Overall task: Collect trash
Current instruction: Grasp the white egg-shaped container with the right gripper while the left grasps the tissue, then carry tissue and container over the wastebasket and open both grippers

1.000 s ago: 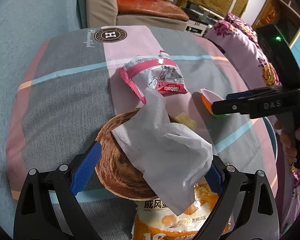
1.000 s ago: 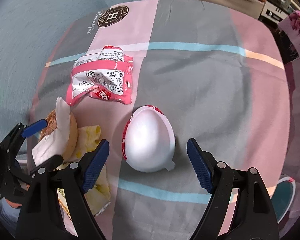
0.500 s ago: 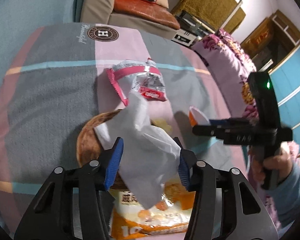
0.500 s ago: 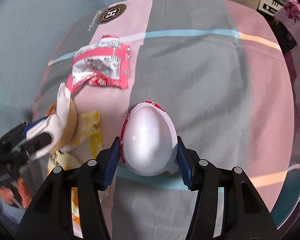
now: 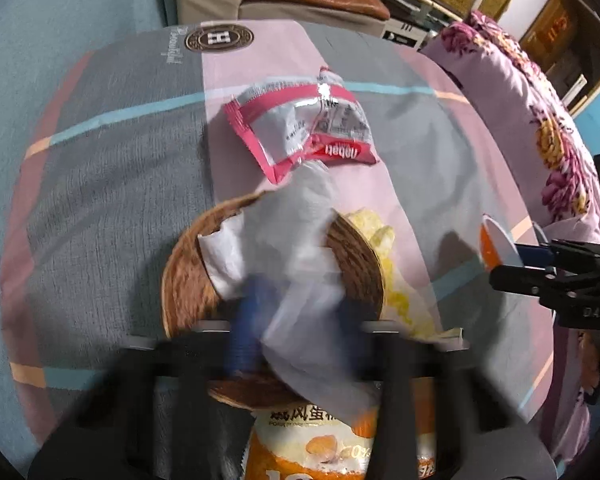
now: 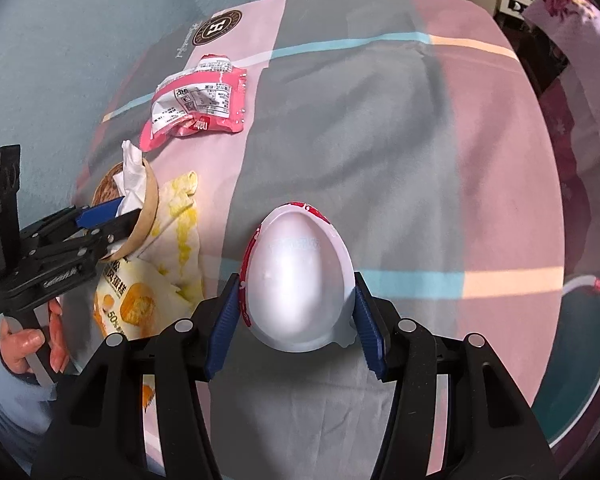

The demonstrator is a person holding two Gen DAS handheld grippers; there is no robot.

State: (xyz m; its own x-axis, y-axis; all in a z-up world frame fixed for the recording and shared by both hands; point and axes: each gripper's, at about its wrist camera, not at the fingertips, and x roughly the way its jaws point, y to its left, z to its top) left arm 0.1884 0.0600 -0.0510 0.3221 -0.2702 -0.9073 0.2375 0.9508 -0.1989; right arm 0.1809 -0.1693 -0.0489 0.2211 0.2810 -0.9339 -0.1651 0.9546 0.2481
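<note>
The left gripper [image 5: 296, 320], its jaws just closing, is pinching the white tissue [image 5: 288, 248] over the brown paper bowl [image 5: 188, 280]. Right of that bowl, the right gripper [image 6: 296, 316] is clamping the white egg-shaped cup [image 6: 298, 280].

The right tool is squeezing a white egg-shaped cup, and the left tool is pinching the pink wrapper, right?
Not quite. The left tool is pinching the white tissue over the brown paper cup, as the right wrist view shows. The pink wrapper lies untouched on the cloth. The right tool does squeeze the egg-shaped cup.
</note>
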